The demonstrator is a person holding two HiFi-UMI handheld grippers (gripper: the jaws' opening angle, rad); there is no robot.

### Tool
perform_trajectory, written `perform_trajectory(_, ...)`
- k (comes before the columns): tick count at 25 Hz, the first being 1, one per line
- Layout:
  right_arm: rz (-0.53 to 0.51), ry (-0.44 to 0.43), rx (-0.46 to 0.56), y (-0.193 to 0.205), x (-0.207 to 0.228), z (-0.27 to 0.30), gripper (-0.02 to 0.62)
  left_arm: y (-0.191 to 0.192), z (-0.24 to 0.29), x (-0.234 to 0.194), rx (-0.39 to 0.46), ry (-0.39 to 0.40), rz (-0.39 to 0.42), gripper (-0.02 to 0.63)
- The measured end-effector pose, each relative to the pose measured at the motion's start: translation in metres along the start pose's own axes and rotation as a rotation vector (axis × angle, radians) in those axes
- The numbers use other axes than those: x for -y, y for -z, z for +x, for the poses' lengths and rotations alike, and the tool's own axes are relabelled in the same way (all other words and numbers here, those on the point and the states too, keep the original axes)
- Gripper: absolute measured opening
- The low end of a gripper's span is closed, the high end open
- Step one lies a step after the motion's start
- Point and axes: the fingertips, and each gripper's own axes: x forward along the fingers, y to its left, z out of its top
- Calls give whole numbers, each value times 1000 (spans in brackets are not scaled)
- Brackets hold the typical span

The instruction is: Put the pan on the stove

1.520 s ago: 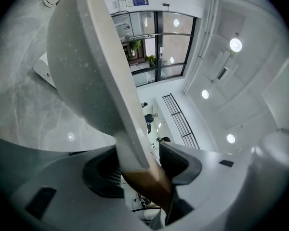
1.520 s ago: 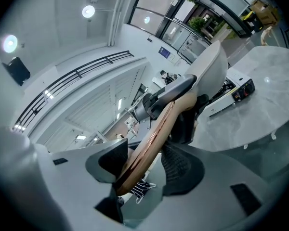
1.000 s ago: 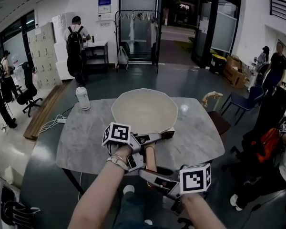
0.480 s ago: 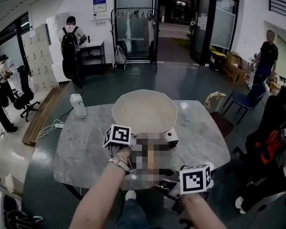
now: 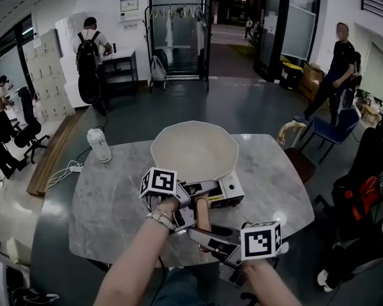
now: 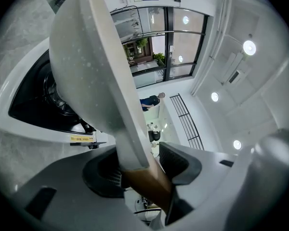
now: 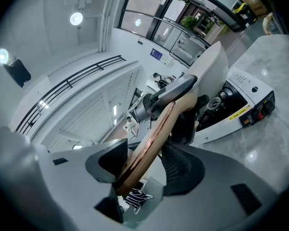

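Left gripper [image 5: 198,191] clamped on pan [image 5: 195,150] handle [image 5: 202,214] stove-side, right gripper [image 5: 203,233] clamped on its far end; pan directly over stove [image 5: 231,190], long axis pointing away from stove.

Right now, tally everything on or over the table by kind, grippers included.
pan: 1
portable stove: 1
white bottle: 1
grippers: 2, the left gripper and the right gripper, both shut on the pan's wooden handle
Total: 5
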Motion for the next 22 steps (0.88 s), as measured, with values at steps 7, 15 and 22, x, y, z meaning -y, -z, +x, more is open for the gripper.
perform_trajectory(7, 10, 4, -5, -6, 15, 14, 233, -14, 1, -16, -3, -1, -17, 227)
perform_trajectory(15, 16, 10, -7, -5, 20, 24, 233, -19, -2, -25, -7, -3, -23, 227)
perform_trajectory(22, 25, 17, -4, -5, 31, 29, 233, -22, 0, -37, -12, -2, -32, 227)
